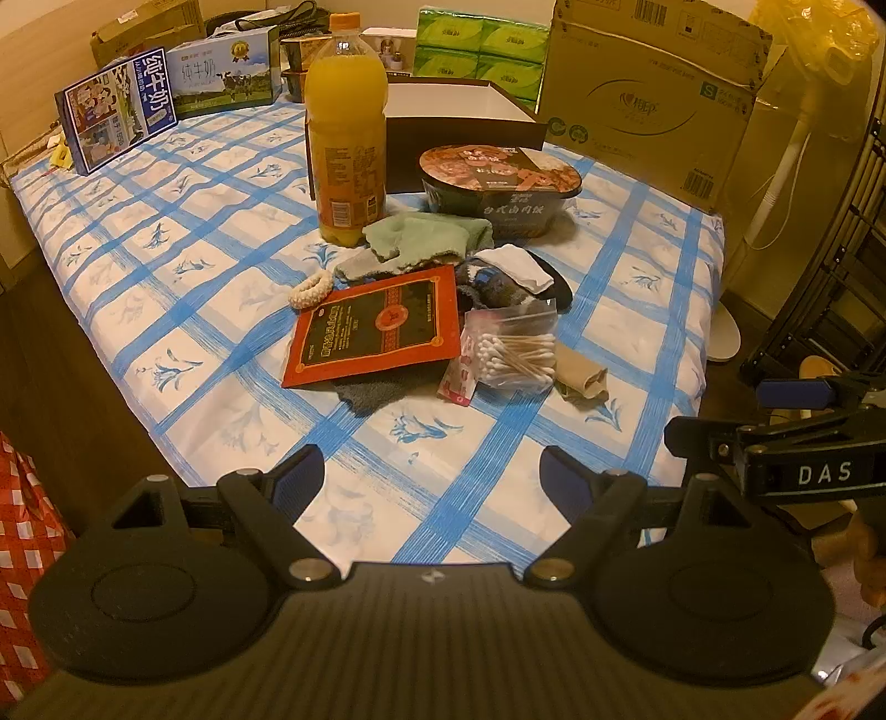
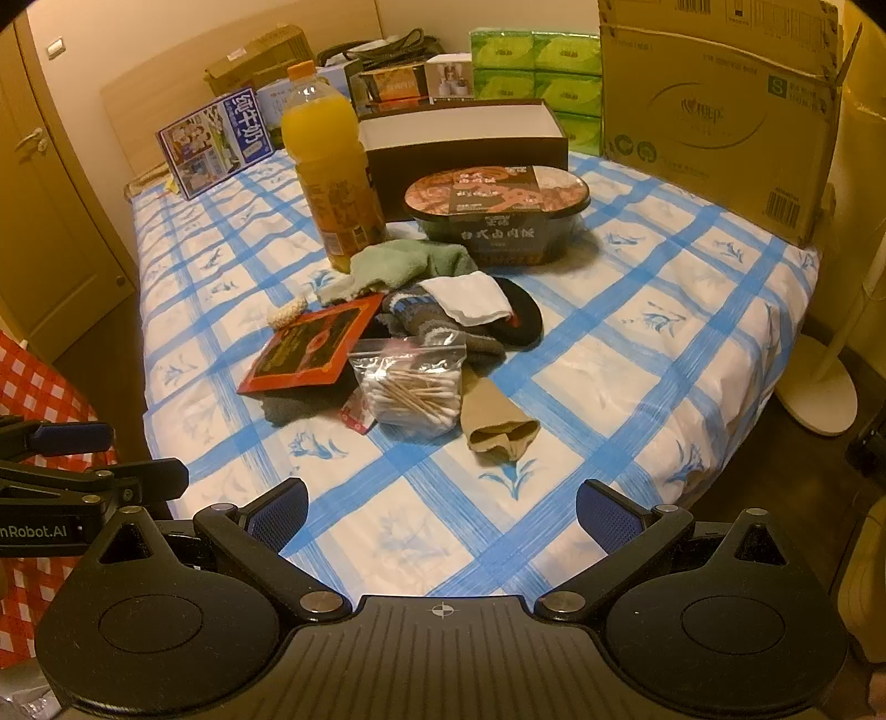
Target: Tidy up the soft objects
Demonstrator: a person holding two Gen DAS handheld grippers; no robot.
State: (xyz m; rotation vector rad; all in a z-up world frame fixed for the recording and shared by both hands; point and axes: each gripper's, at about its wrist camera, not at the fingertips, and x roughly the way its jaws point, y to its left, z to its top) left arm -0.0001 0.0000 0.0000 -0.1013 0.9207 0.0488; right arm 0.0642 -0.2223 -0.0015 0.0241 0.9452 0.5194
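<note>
A pile of soft things lies mid-table on the blue-checked cloth [image 1: 166, 266]: a green towel [image 1: 426, 235], a white cloth [image 1: 518, 266], dark and grey socks [image 1: 493, 288], a beige sock [image 1: 581, 374], a cream scrunchie [image 1: 311, 288] and a grey cloth [image 1: 376, 390] under a red packet [image 1: 376, 327]. The pile also shows in the right wrist view, with the green towel [image 2: 404, 260], white cloth [image 2: 470, 299] and beige sock [image 2: 498, 426]. My left gripper [image 1: 432, 476] is open and empty, short of the pile. My right gripper [image 2: 443, 509] is open and empty, also short of it.
An orange juice bottle [image 1: 346, 127], an instant meal bowl [image 1: 498, 183] and an open dark box [image 1: 459, 119] stand behind the pile. A bag of cotton swabs [image 1: 512, 346] lies by it. A cardboard carton [image 1: 653, 94], tissue packs [image 1: 479, 50] and milk boxes [image 1: 116, 108] line the back.
</note>
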